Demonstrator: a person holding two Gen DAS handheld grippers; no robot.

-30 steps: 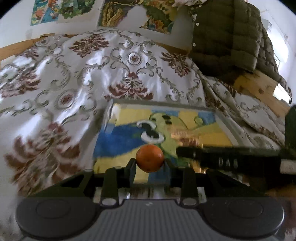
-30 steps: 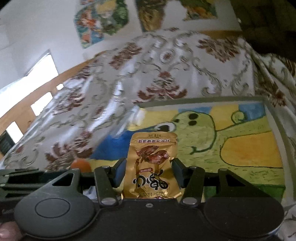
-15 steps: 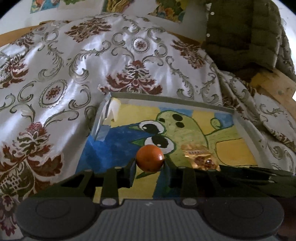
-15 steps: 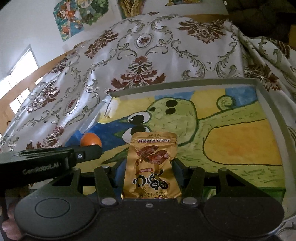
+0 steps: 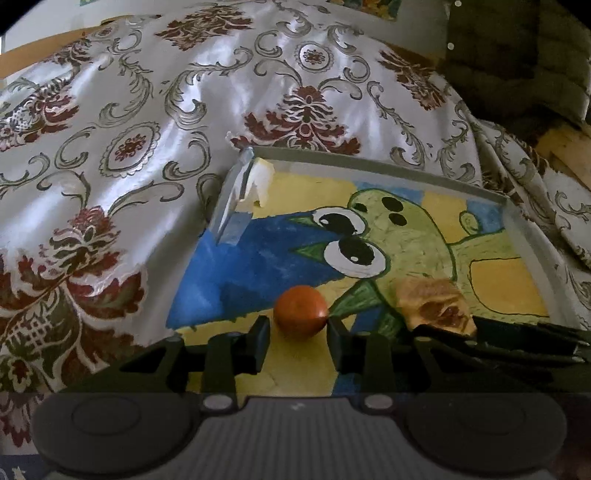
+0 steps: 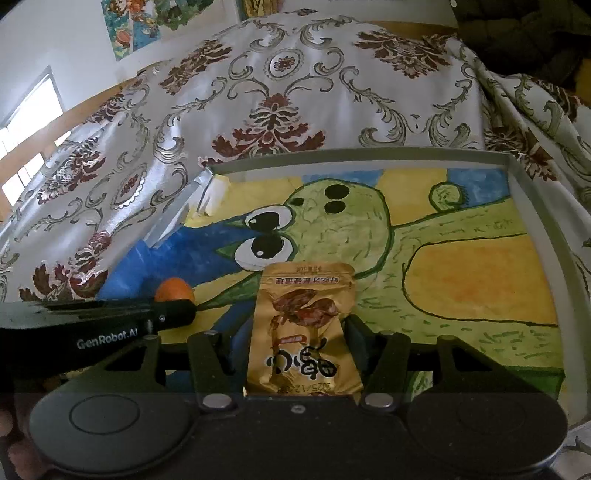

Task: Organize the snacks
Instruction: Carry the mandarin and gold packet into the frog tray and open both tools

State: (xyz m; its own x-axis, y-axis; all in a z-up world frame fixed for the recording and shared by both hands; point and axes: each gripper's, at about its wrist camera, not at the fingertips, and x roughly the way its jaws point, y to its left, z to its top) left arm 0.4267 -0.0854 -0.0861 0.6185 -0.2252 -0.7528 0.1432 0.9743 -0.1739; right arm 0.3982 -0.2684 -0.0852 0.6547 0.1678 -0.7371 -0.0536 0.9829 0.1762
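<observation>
A small orange (image 5: 301,310) rests low on the painted floor of a shallow grey tray (image 5: 369,162). It sits between the fingers of my left gripper (image 5: 298,326), whose jaws are opening; a thin gap shows at the left finger. My right gripper (image 6: 301,328) is shut on a gold snack packet (image 6: 304,325), held upright over the tray's near part (image 6: 369,153). The packet's top (image 5: 432,306) also shows right of the orange in the left wrist view. In the right wrist view the orange (image 6: 173,290) peeks out behind the left gripper's finger (image 6: 170,315).
The tray lies on a white bedspread (image 5: 147,129) with red and grey ornaments. A dark quilted jacket (image 5: 517,55) is piled at the back right beside a wooden surface (image 5: 565,147). Torn paper (image 5: 258,181) curls at the tray's far left corner. Posters (image 6: 136,26) hang on the wall.
My left gripper has come forward and down over the tray with the orange, and its fingers have parted slightly. The right gripper has dipped a little toward the tray, still holding the packet.
</observation>
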